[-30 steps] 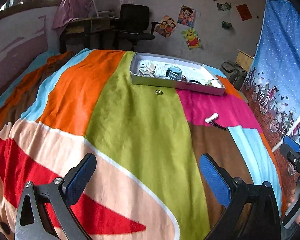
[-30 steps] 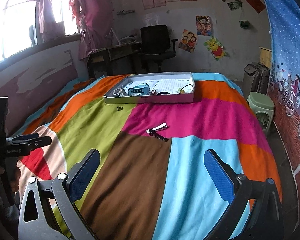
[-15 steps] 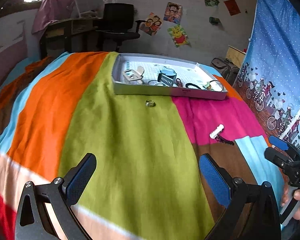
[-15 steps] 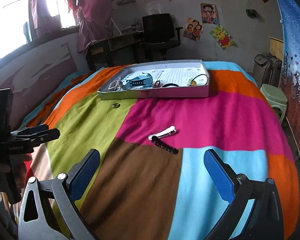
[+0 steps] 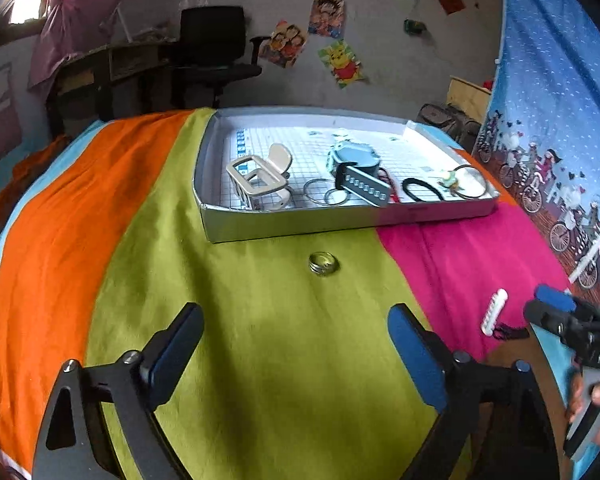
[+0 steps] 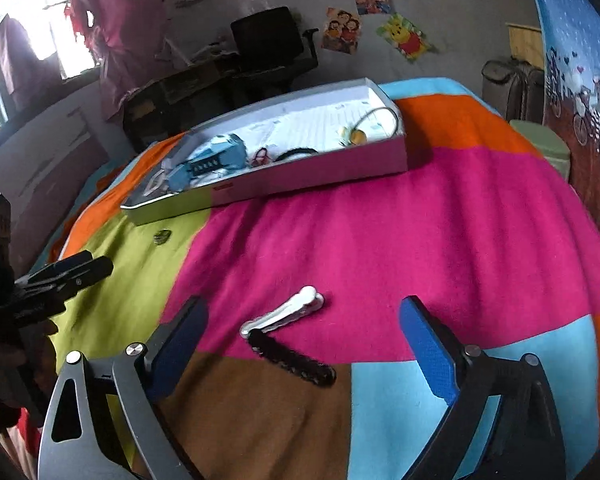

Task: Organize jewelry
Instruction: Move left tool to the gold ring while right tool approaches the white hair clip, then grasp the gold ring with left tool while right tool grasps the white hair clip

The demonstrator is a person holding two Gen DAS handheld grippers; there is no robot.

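A metal ring (image 5: 323, 263) lies on the green stripe of the bedspread just in front of a shallow white box (image 5: 300, 224). The box holds hair clips, a watch, rings and hair ties. My left gripper (image 5: 296, 344) is open and empty, a short way before the ring. A white hair clip (image 6: 288, 314) and a black hair clip (image 6: 292, 358) lie together on the pink and brown patches. My right gripper (image 6: 304, 344) is open and empty, its fingers either side of the two clips. The ring (image 6: 162, 236) and the box (image 6: 308, 178) also show in the right wrist view.
The colourful striped bedspread (image 5: 60, 240) covers a bed. A desk and black office chair (image 5: 216, 52) stand beyond the bed. A blue patterned curtain (image 5: 560, 120) hangs on the right. A green stool (image 6: 540, 148) stands by the bed's right side.
Both grippers have moved forward over the bed. The ring and box are now closer to the left gripper, and the two clips now lie between the right gripper's fingers.
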